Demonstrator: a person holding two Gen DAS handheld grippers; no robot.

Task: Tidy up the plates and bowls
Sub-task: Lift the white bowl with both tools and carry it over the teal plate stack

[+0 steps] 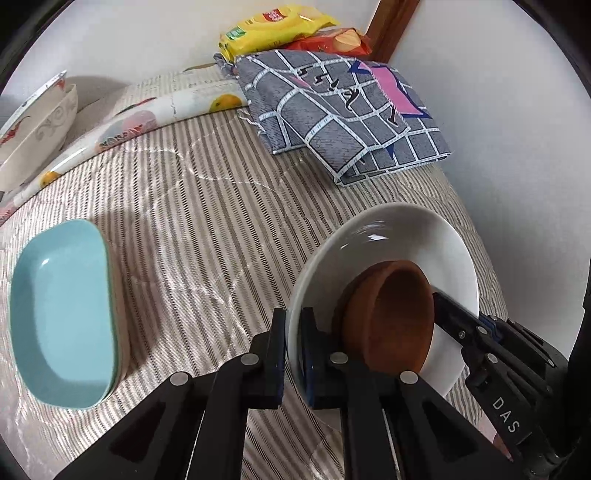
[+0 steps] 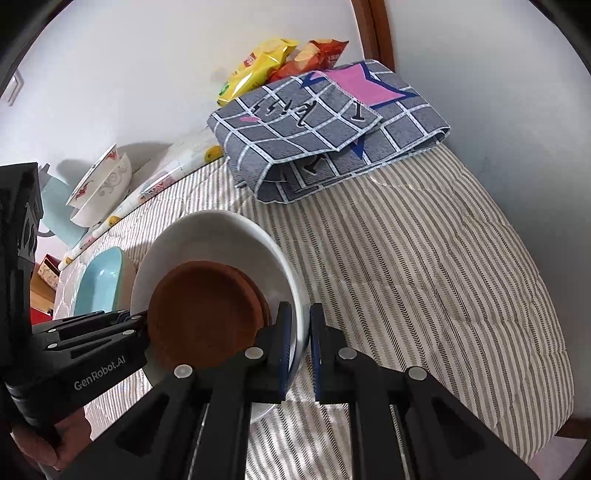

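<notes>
Striped quilted surface (image 1: 207,206) by white wall | far left of left gripper: patterned bowls (image 1: 37,122) | left: blue dish (image 1: 62,314) | left gripper (image 1: 293,350) clamped on white plate (image 1: 388,236) rim, brown bowl (image 1: 391,317) inside | right gripper (image 2: 299,350) clamped on opposite rim | beyond: checked cloth (image 1: 343,114), snack packets (image 1: 280,26).

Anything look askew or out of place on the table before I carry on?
Yes: the brown wooden bowl inside the white plate has slid against one side instead of sitting centred, and the plate looks tilted. The left gripper and right gripper each clamp its rim. No spills or damage show.
</notes>
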